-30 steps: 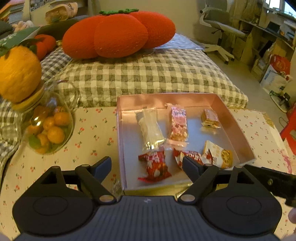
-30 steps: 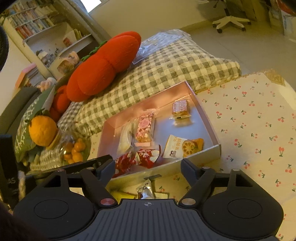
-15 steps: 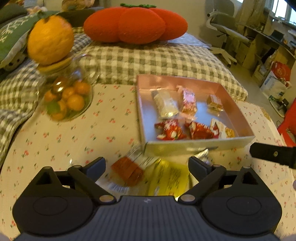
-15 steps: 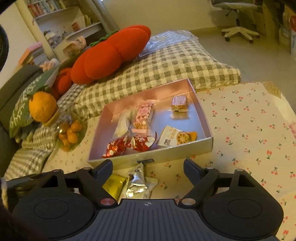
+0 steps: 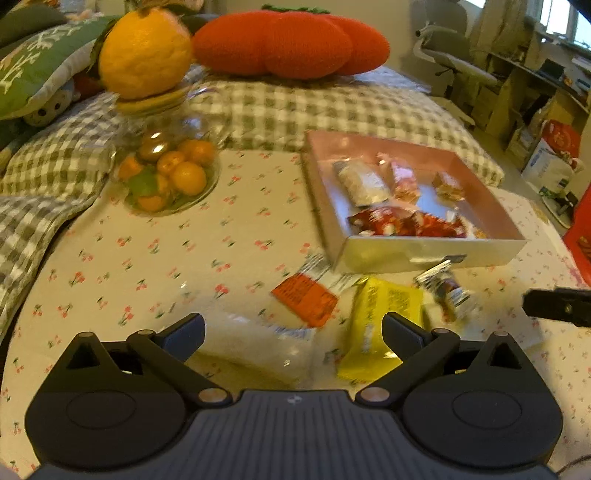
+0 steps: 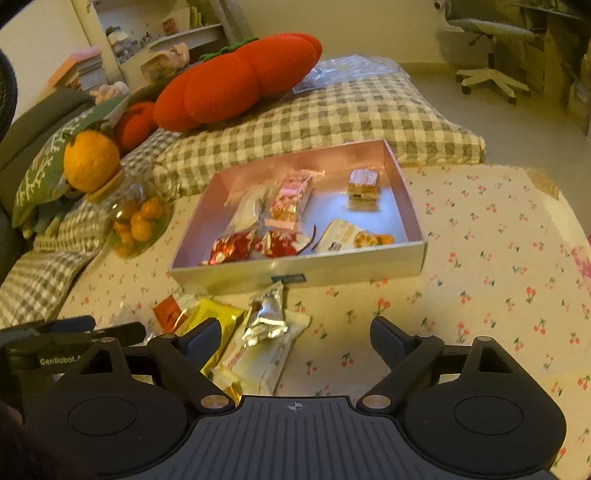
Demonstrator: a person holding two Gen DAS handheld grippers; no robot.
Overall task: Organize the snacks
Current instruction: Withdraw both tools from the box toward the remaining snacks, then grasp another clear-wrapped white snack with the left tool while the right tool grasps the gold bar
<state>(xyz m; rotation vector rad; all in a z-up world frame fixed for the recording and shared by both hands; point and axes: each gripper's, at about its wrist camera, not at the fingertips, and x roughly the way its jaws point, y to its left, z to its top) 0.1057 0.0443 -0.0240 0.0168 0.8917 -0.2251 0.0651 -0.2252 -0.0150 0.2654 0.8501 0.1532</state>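
Observation:
A pink open box (image 5: 325, 192) (image 6: 406, 184) on the cherry-print tablecloth holds several wrapped snacks. In front of it lie loose snacks: an orange packet (image 5: 304, 295), a yellow packet (image 5: 380, 325) (image 6: 212, 325), a silver wrapper (image 5: 443, 288) (image 6: 267, 314), a clear white pack (image 5: 255, 347) and a cream packet (image 6: 258, 362). My left gripper (image 5: 291, 334) is open and empty above the clear pack and yellow packet. My right gripper (image 6: 295, 334) is open and empty, just right of the cream packet.
A glass bowl of small oranges (image 5: 166, 177) (image 6: 136, 221) topped by an orange plush stands at the left. A checked cushion (image 5: 332, 107) with a red pumpkin pillow (image 5: 291, 40) lies behind the box. An office chair (image 6: 487, 33) stands far back.
Both grippers have pulled back from the box toward the table's near side. The loose snacks in front of the box have come into view. Both grippers stay open.

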